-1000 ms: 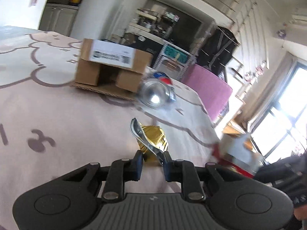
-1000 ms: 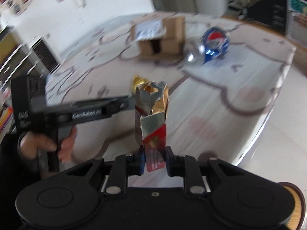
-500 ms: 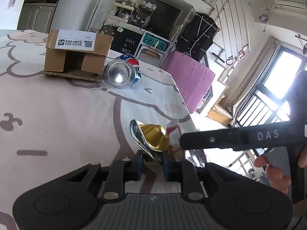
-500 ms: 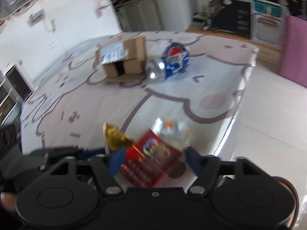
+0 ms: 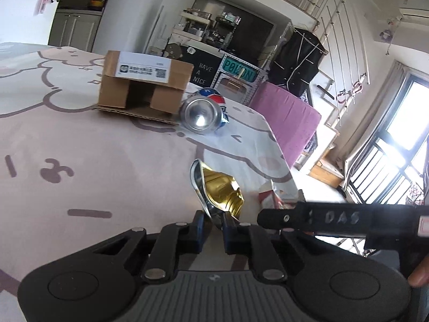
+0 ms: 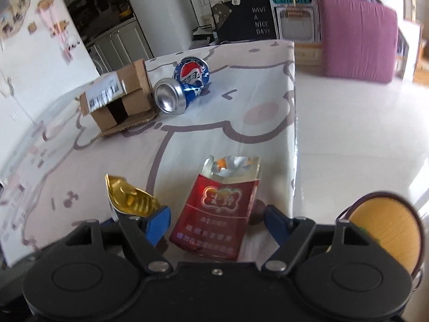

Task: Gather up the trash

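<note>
Near table edge: left tool point(image 5: 213, 230) pinching gold foil scrap point(image 5: 224, 194), jaws just closing; right tool point(image 6: 217, 222) spread wide around red pack point(image 6: 217, 214).

The gold wrapper point(image 5: 224, 193) is shiny crumpled foil, silver on its outer edge. The red packet point(image 6: 217, 214) at 6 o'clock is glossy printed card with torn silver foil at its top. The can point(image 6: 181, 90) at 11 o'clock is polished metal. The box point(image 6: 118, 98) is matt brown corrugated cardboard. The tablecloth point(image 5: 80, 147) is smooth printed cloth.
</note>
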Demonstrator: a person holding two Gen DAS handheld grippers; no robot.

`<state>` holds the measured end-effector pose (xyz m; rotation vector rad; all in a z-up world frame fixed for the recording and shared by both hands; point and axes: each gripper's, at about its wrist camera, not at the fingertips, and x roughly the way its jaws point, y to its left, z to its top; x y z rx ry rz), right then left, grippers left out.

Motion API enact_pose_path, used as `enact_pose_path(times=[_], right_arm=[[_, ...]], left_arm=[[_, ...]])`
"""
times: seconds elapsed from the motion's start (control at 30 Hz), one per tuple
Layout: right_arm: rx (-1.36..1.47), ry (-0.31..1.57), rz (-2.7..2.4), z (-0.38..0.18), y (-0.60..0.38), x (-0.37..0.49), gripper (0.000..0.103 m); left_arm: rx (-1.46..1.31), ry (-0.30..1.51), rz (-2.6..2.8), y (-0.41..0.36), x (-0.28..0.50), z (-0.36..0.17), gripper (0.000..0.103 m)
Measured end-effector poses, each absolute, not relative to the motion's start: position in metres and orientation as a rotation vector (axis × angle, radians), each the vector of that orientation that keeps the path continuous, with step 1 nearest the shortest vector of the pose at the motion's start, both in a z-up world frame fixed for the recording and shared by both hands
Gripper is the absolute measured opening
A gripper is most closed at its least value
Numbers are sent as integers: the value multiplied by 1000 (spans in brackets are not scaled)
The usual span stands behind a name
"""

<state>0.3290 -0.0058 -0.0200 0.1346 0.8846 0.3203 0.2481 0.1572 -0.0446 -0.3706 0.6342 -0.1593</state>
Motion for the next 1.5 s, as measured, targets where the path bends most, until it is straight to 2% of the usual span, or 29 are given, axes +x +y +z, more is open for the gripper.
enact_pose_path(times=[0.1, 0.27, 0.4, 0.43, 0.47, 0.57, 1.03, 1.5], right_arm=[[61, 855, 287, -21, 4, 324, 74], [39, 773, 192, -18, 13, 315, 74], [8, 776, 173, -26, 23, 318, 72], [4, 773, 165, -29, 23, 320, 69], [-4, 756, 161, -29, 23, 318, 59], [8, 753, 209, -27, 18, 317, 55], [22, 698, 316, 0, -4, 287, 54], [58, 609, 356, 35, -46, 248, 54]], left_arm=[[-373, 632, -155, 159, 246, -44, 9], [-378, 624, -143, 159, 246, -44, 9], [-389, 615, -142, 159, 249, -46, 8], [-396, 614, -142, 159, 249, -46, 7], [-402, 611, -142, 160, 249, -45, 6], [-408, 601, -131, 162, 247, -43, 2], [-375, 567, -73, 159, 222, -18, 1], [-284, 515, -81, 121, 194, 27, 1]])
